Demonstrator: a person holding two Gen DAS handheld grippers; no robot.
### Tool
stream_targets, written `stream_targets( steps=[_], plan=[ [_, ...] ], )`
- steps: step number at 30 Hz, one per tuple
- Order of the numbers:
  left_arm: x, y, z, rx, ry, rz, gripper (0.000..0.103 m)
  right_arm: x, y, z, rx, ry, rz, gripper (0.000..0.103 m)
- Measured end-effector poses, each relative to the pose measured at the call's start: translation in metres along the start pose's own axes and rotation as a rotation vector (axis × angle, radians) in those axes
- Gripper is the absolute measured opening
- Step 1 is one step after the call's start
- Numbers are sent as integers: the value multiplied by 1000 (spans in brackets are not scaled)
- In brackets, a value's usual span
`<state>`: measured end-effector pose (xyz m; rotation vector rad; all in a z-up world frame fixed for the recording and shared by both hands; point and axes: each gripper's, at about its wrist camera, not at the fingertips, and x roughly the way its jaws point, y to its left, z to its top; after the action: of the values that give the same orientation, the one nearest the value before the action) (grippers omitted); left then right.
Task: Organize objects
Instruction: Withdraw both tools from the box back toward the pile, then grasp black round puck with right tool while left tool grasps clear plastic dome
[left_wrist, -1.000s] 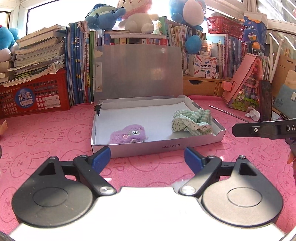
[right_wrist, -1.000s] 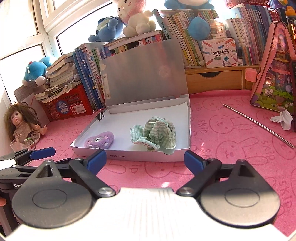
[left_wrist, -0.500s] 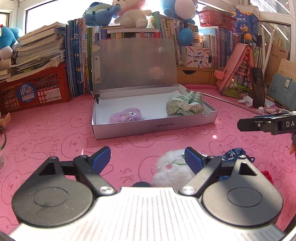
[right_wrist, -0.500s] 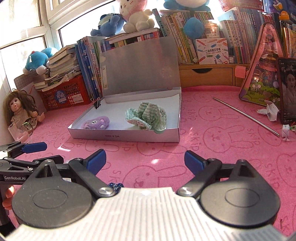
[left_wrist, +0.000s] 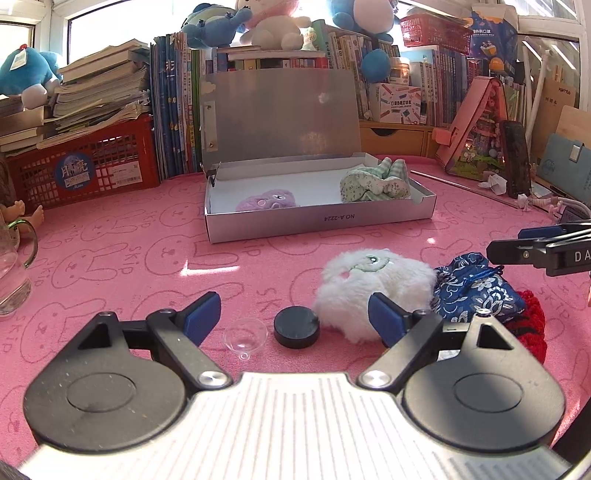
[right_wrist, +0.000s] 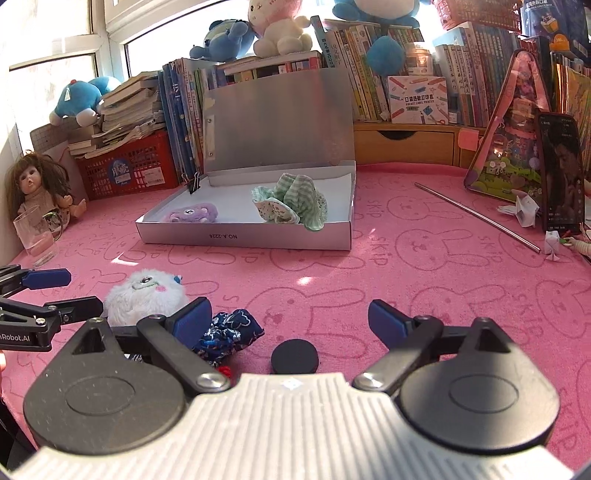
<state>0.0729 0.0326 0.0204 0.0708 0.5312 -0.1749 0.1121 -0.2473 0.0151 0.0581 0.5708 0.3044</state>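
While waiting on the pink mat (left_wrist: 110, 258) with both sets of jaws spread wide and holding nothing, hovering over the loose items in front of the silver box (left_wrist: 317, 221). Left gripper (left_wrist: 293, 319) hanging low, well in front of the box's near wall, bracketing a black disc (left_wrist: 296, 326) and a small clear dish (left_wrist: 245, 338), with the white plush (left_wrist: 373, 288) crowding its right finger. Right gripper (right_wrist: 290, 319) sitting likewise in front of the box, straddling a black disc (right_wrist: 294, 356), possibly the same one; cannot tell.

Lying just right of the white plush and touching it, well short of the box: a blue patterned pouch (left_wrist: 476, 288), with a red knitted piece (left_wrist: 530, 328) beyond it. Already resting inside the box: a purple plush (left_wrist: 267, 201) toward the left end, a bundle of green checked cloth (left_wrist: 375, 181) at the right end, evidently spaced apart to leave the middle floor free for more.

Lid (left_wrist: 280, 114) standing upright against the books behind the box, leaving the top clear for entry from the front or above. Near wall low, so only a modest lift apparently being needed. Open mat lying between the loose items and the box. Glass mug (left_wrist: 14, 266) standing far left of the box, metal rod (right_wrist: 476, 218) to its right, both outside the likely path.
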Motion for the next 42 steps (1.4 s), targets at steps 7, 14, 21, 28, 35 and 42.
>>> stream_targets(
  steps=[7, 14, 21, 28, 35, 42],
  plan=[
    [-12, 2, -15, -1, -8, 6, 90, -9, 2, -14, -7, -5, -22, 96],
    [-16, 5, -26, -33, 5, 7, 90, -15, 1, -24, -13, -2, -37, 96],
    [-20, 4, -29, -23, -17, 24, 89, -16, 3, -26, -17, -7, -38, 92],
    [-19, 12, -26, -42, -29, 64, 86, -25, -2, -23, 14, -78, -50, 88],
    [-9, 19, -26, -78, 4, 86, 73, -10, -6, -23, -6, -17, -135, 78],
    [1, 22, -25, -98, 18, 88, 71, 2, 4, -29, -60, 35, -139, 74]
  ],
)
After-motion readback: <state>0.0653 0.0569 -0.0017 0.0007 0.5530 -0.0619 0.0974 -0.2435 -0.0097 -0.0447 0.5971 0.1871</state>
